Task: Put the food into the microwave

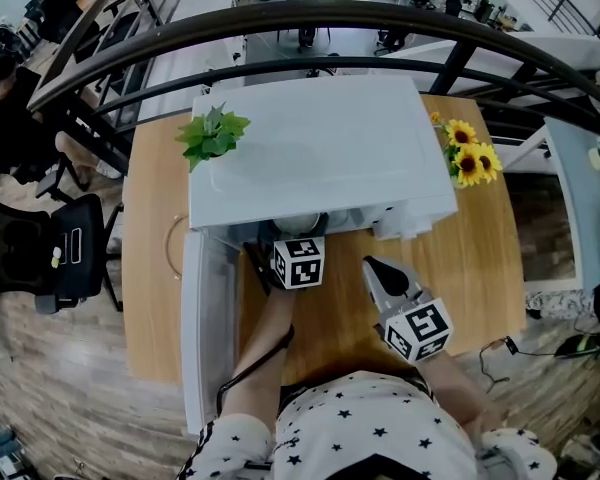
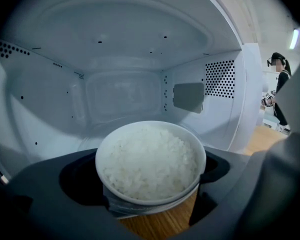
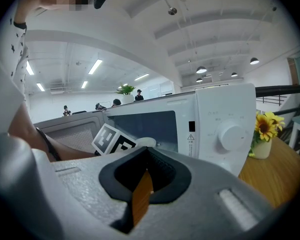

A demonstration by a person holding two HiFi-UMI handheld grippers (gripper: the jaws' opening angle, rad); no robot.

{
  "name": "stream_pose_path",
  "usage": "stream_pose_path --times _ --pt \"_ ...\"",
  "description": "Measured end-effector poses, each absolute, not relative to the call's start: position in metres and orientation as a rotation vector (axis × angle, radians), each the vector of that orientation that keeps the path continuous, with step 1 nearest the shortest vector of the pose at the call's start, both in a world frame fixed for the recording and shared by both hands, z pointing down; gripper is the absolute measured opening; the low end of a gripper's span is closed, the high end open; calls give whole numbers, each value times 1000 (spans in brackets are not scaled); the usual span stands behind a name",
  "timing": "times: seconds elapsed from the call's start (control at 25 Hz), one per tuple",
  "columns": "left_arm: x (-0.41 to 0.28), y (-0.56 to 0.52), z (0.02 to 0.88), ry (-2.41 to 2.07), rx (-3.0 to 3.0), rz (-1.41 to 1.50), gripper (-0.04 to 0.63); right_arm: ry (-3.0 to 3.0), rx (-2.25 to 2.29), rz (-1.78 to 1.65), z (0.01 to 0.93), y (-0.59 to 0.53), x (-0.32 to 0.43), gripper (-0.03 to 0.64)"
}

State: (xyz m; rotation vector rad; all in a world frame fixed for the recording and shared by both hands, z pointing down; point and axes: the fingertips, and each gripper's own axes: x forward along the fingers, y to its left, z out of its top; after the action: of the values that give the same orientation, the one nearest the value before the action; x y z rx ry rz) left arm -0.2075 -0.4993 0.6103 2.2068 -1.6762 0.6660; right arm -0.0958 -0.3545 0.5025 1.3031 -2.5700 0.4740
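Observation:
A white bowl of rice sits between the jaws of my left gripper, which is shut on its sides. The bowl is at the mouth of the white microwave, just over the wooden table edge, with the empty cavity behind it. In the head view the left gripper reaches under the microwave's front and the bowl is mostly hidden. The microwave door stands swung open on the left. My right gripper hovers in front of the microwave's control side; its jaws are shut on nothing.
A sunflower vase stands right of the microwave and a green plant on its top left corner. The wooden table carries everything. A black railing runs behind. A dial is on the microwave front.

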Motion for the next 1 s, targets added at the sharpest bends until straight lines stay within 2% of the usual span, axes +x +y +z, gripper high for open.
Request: stream_pose_path --times 0.6,1.0 --pt "-202 -447 602 -1579 2168 555 518 -2628 1308 433 485 -324 -86 6" --pt "-169 -378 569 -1587 2168 451 515 -2661 1289 407 470 -286 -54 6"
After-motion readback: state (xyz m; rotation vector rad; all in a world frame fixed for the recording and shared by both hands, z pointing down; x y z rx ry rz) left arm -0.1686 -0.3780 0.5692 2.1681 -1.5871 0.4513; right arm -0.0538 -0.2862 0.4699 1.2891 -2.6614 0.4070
